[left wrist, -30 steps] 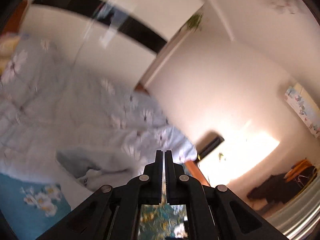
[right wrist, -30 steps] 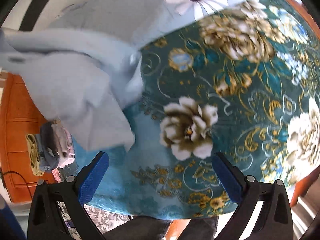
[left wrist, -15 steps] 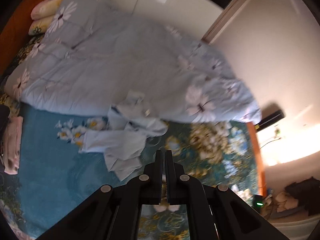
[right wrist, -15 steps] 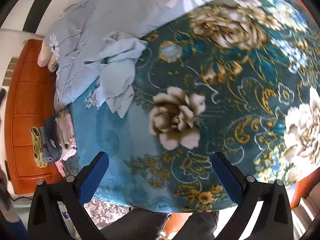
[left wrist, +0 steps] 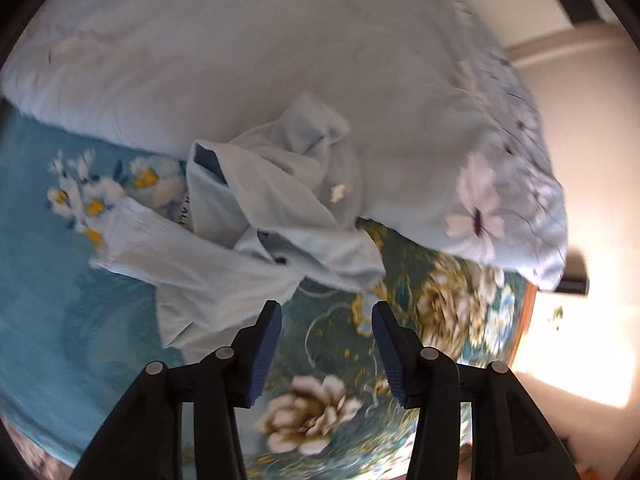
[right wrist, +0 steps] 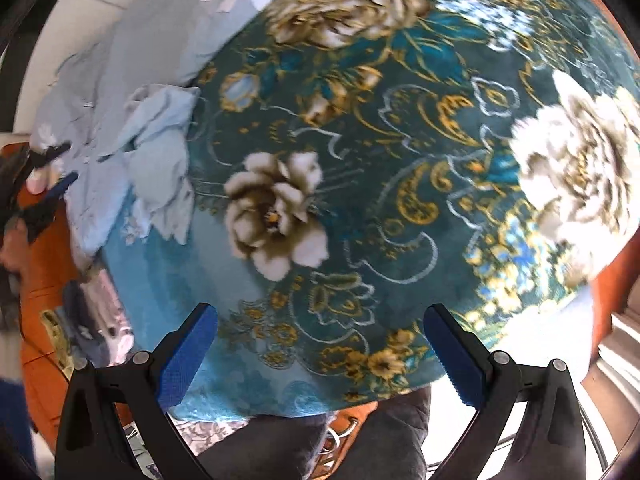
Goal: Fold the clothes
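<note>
Dropped from the wall toward the bed, the left gripper (left wrist: 326,340) hovers near the crumpled shirt (left wrist: 256,220) on the blanket (left wrist: 60,320) — jaws opening, empty; right gripper (right wrist: 320,356) spread wide, holding nothing.

stacked clothes (right wrist: 100,320) blurred at left edge; quilt (left wrist: 280,40) print smeared.

Left gripper (left wrist: 326,310) angled downward, fingers opening with nothing between, right gripper (right wrist: 320,322) spread wide, empty
</note>
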{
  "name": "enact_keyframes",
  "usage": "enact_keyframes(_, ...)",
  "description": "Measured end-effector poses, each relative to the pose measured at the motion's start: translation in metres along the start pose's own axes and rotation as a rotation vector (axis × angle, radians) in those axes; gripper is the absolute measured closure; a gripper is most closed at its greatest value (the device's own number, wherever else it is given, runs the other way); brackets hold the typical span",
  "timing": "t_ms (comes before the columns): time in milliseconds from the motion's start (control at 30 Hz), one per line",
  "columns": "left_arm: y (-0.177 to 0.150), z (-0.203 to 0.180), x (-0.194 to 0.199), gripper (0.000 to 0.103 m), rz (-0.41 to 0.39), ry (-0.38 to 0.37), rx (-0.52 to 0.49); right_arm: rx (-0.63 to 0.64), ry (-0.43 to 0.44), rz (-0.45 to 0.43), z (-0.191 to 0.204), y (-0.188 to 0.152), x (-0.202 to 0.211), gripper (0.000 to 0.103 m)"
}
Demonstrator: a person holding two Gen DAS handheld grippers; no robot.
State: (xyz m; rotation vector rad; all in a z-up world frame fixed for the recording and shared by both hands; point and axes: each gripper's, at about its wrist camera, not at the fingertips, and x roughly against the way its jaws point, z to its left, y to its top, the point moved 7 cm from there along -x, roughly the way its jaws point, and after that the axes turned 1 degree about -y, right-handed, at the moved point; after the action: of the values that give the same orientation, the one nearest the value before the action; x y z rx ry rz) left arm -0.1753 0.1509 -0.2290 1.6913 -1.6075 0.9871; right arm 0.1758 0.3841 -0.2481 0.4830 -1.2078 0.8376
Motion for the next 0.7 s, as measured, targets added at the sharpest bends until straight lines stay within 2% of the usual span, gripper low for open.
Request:
enact_keyframes(100,0.015,0.006,-0.027,0.047,0.024,0.01,0.083,-0.006,-0.029,0.006,-0.003,-0.008,0.001,0.0)
enact_keyframes(267,0.037,0.008,-0.059,0.046,0.043,-0.05,0.218,-0.006,-0.086,0.018,-0.01,-0.017,0.004,0.0)
enact_keyframes(333,0.039,0.009,-0.065,0.047,0.052,-0.031,0.242,-0.018,-0.091,0.028,-0.013,-0.021,0.004,0.0)
enact_keyframes(400,0.038,0.013,-0.071,0.054,0.07,0.018,0.246,-0.03,-0.097,0.038,-0.017,-0.025,0.003,0.0)
enact_keyframes(467,0.035,0.018,-0.077,0.095,0.091,0.073,0.239,-0.039,-0.103,0.047,-0.021,-0.028,0.003,0.0)
enact_keyframes(533,0.031,0.022,-0.073,0.099,0.091,0.131,0.195,-0.037,-0.105,0.048,-0.021,-0.025,0.002,0.0)
enact_keyframes(633,0.024,0.008,-0.043,0.1,0.022,0.093,0.095,-0.018,-0.093,0.038,-0.017,-0.018,0.004,0.0)
enact_keyframes(700,0.015,-0.013,-0.009,0.1,-0.032,0.025,-0.009,0.003,-0.079,0.028,-0.011,-0.013,0.005,0.0)
